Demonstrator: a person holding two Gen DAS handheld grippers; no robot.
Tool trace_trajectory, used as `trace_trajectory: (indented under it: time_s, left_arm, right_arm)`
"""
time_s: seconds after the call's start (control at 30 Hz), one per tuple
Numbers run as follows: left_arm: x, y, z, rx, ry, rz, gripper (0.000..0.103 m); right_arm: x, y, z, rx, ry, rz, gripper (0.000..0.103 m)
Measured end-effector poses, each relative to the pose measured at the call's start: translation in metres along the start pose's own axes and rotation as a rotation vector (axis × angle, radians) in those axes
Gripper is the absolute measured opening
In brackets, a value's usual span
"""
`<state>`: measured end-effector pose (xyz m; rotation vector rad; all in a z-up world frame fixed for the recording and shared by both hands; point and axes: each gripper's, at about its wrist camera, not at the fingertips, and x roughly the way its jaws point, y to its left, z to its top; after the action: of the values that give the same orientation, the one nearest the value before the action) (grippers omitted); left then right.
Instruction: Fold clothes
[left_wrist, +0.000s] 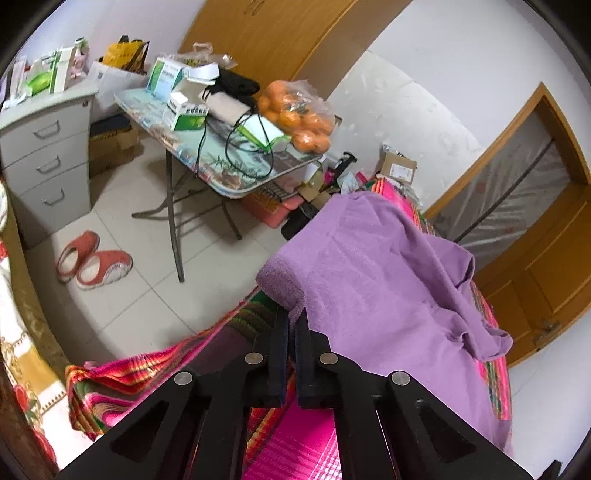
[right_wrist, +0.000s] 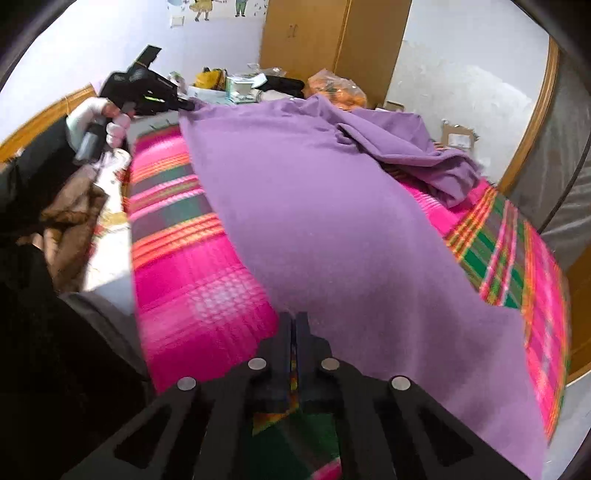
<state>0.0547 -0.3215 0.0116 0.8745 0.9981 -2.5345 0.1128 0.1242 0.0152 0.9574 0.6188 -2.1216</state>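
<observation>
A purple garment lies spread over a bed with a pink plaid cover. My left gripper is shut on a thick rolled edge at one corner of the garment, lifted slightly off the bed. In the right wrist view, that left gripper shows at the garment's far corner, held by a white-gloved hand. My right gripper is shut on the garment's near edge. The far right part of the garment is bunched in folds.
Beyond the bed stands a folding table with boxes, cables and a bag of oranges. A grey drawer cabinet and red slippers are on the tiled floor. A wooden door is at right. Brown clothing lies beside the bed.
</observation>
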Motion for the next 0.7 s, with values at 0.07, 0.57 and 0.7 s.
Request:
trace_trajectory:
  time_s: [0.07,0.57,0.7]
  left_arm:
    - [-0.007,0.003,0.001,0.0,-0.014,-0.004,0.002]
    - [-0.006,0.038,-0.009,-0.047,0.028,0.001,0.002]
    - [-0.007,0.041,-0.011,-0.035,0.04,0.0,0.003]
  right_arm:
    - [-0.006,0.007,0.001,-0.005,-0.01,0.023,0.002]
    - [-0.007,0.016,-0.006,0.038,0.0,0.095,0.002]
    - [-0.011,0.007,-0.011,0.08,-0.012,0.094,0.003]
